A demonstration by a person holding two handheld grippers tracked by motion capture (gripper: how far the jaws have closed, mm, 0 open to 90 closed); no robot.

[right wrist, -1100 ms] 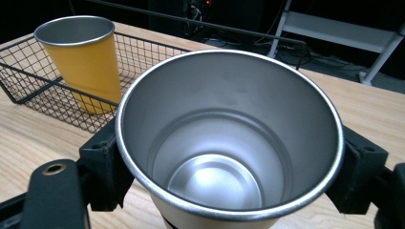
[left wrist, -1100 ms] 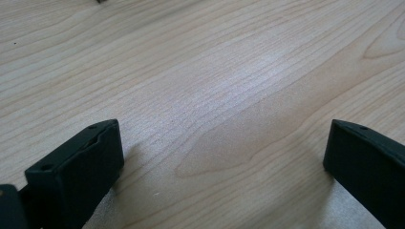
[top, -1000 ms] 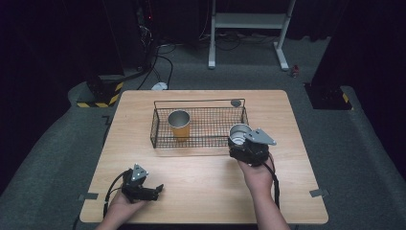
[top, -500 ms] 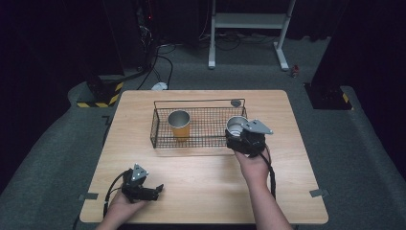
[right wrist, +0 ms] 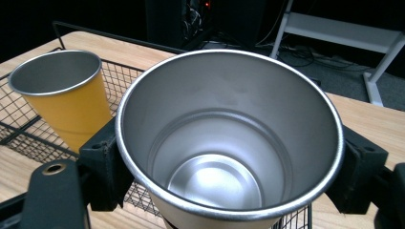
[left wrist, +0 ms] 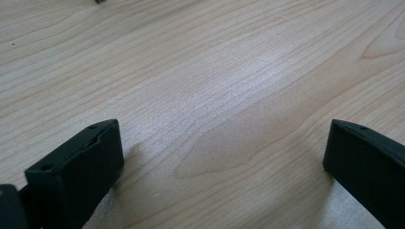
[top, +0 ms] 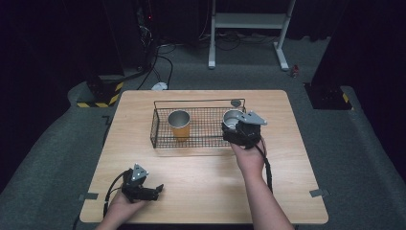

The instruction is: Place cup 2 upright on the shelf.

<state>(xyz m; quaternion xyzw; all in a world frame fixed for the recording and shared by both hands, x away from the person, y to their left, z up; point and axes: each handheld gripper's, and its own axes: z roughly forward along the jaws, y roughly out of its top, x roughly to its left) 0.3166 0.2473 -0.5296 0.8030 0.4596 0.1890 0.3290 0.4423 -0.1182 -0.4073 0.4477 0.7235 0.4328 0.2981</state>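
A silver metal cup (right wrist: 224,138) stands upright between the jaws of my right gripper (right wrist: 229,164), which is shut on its sides. In the high view the right gripper (top: 231,126) holds this silver cup (top: 233,116) over the right end of a black wire basket (top: 203,140). A yellow cup (top: 179,124) with a metal inside stands upright in the basket's left half, also seen as the yellow cup (right wrist: 62,98) to the left of the held one. My left gripper (top: 156,191) rests open near the table's front left, its jaws wide apart over bare wood (left wrist: 222,152).
The wooden table (top: 287,158) has free room in front of the basket and at both sides. A small dark round object (top: 235,102) lies behind the basket's right corner. A white frame (top: 249,28) and cables lie on the floor beyond the table.
My right gripper has carried the silver cup away from the person and slightly left, from the basket's front edge to over its right end. The left gripper has stayed still.
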